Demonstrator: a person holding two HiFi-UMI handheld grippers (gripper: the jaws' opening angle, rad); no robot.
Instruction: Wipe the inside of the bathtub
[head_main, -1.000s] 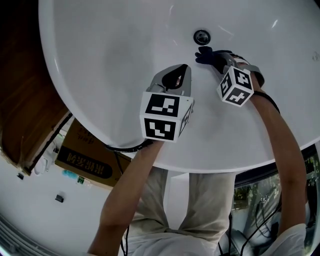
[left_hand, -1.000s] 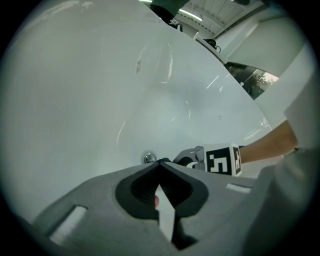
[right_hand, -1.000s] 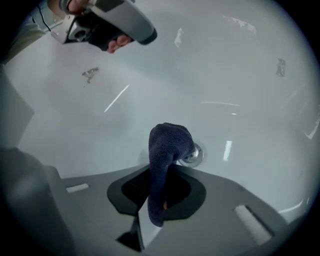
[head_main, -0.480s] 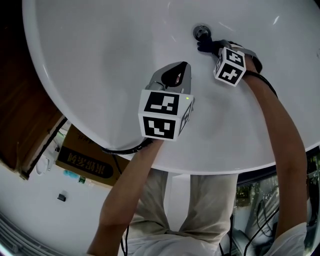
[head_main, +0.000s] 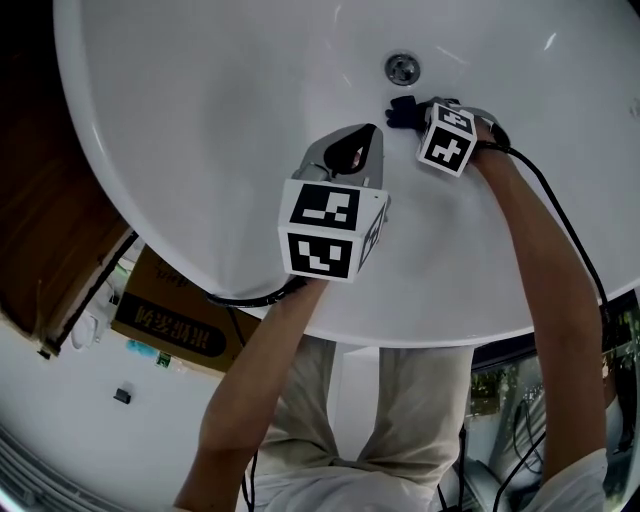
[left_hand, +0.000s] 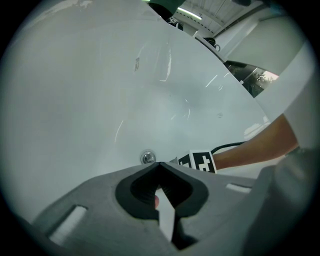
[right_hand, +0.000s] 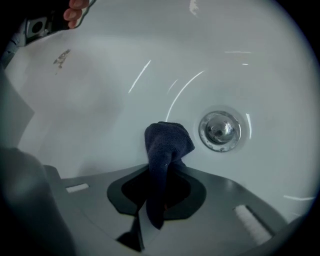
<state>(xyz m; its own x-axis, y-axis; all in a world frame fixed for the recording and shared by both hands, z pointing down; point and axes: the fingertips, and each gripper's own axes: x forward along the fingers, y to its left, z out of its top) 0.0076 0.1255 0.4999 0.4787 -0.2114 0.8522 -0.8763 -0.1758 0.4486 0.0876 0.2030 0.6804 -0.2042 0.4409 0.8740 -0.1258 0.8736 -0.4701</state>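
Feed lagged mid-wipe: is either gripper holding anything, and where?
Right gripper pinches the cloth partway along its length, with the bunched end poking out ahead. Left gripper is shut, holding nothing.

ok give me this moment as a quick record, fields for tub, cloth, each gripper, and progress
tub: white bathtub, glossy, round chrome drain at the bottom
cloth: dark blue cloth, bunched, its end against the tub floor just beside the drain, not covering it
right gripper: right gripper shut on the cloth, reaching deep into the tub
left gripper: left gripper jaws together, nothing between them, held above the tub interior
marks: small brownish smudge on the tub wall
progress: wiping under way near the drain
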